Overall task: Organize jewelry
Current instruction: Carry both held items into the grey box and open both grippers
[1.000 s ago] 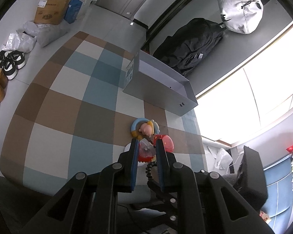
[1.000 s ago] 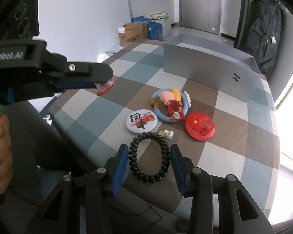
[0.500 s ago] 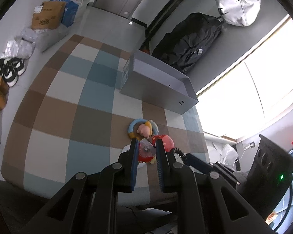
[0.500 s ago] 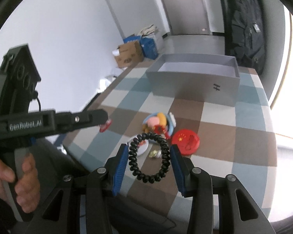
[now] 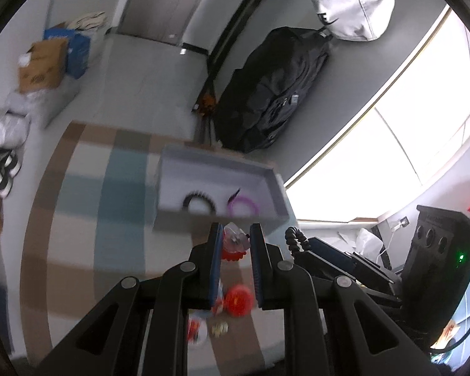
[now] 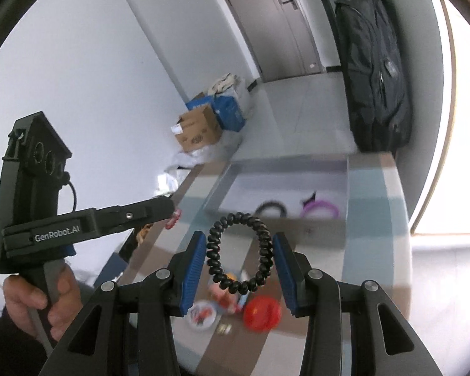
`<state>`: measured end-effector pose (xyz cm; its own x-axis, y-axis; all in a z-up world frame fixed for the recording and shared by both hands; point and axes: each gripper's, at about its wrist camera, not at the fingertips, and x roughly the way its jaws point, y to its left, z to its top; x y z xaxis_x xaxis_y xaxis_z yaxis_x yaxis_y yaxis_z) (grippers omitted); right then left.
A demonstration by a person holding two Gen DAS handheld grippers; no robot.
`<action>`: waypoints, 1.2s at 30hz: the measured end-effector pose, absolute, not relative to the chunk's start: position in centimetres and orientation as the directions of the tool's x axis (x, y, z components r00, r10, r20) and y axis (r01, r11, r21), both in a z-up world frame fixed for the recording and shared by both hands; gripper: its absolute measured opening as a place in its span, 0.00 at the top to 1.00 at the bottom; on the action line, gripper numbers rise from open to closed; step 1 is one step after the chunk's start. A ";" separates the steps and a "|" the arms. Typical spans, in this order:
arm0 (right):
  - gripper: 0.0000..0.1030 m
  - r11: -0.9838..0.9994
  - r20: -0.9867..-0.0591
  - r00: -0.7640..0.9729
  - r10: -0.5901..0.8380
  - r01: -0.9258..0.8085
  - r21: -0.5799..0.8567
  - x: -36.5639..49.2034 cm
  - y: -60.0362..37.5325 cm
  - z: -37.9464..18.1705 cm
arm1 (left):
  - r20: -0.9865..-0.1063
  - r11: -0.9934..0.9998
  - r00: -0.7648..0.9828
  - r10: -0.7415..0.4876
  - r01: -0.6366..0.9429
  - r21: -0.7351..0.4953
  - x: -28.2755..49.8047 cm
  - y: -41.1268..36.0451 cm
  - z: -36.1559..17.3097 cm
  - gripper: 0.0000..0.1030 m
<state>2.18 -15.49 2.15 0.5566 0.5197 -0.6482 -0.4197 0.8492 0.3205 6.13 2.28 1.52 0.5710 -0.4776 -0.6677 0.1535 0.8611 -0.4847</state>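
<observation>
Left gripper (image 5: 235,241) clamped on a small red-and-clear trinket (image 5: 233,244), raised over the checked worktop (image 5: 78,219) just short of the grey box (image 5: 275,188). Box holds a black coil tie (image 5: 199,202) and a purple ring (image 5: 242,208), side by side. Right gripper (image 6: 238,250) clamped on a black coil hair tie (image 6: 239,252), held upright above a red badge (image 6: 261,311) and a white badge (image 6: 202,315) lying on the worktop.
</observation>
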 end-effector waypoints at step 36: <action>0.49 0.851 -0.681 0.512 0.523 -0.362 0.381 13.5 -15.7 -1.5 | -0.697 0.804 0.429 -0.574 0.136 -0.579 17.0 1.2 -3.6 0.85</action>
